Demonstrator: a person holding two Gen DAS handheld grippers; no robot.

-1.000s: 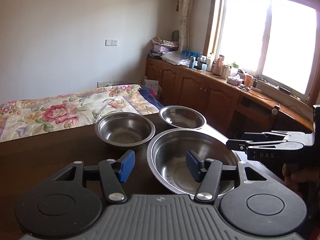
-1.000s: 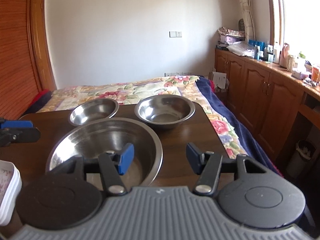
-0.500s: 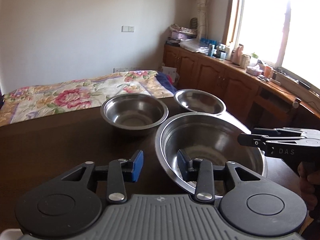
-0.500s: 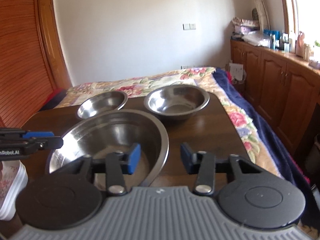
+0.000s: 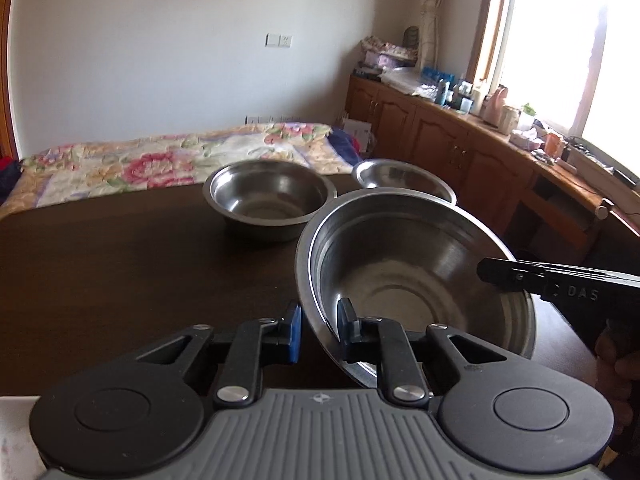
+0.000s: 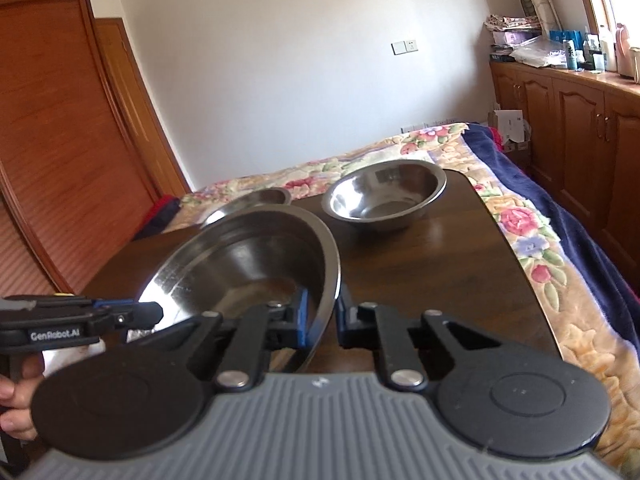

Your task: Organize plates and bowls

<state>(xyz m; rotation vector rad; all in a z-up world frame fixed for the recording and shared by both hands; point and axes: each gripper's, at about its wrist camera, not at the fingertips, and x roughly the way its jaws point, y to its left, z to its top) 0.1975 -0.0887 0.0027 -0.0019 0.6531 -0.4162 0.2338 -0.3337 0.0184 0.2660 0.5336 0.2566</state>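
Note:
A large steel bowl hangs tilted above the dark table, held at two opposite sides. My left gripper is shut on its near rim in the left wrist view, and my right gripper reaches in from the right. In the right wrist view my right gripper is shut on the large bowl's rim, with my left gripper at the far side. A medium steel bowl and a small steel bowl rest on the table behind. The small bowl is partly hidden.
A white dish lies at the table's near left corner. A bed with a floral quilt adjoins the table's far edge. Wooden cabinets run under the window on the right, and a wooden wardrobe stands to the left.
Both grippers went from open to shut on opposite rims of the large bowl. The bowl has come up off the table and tilted.

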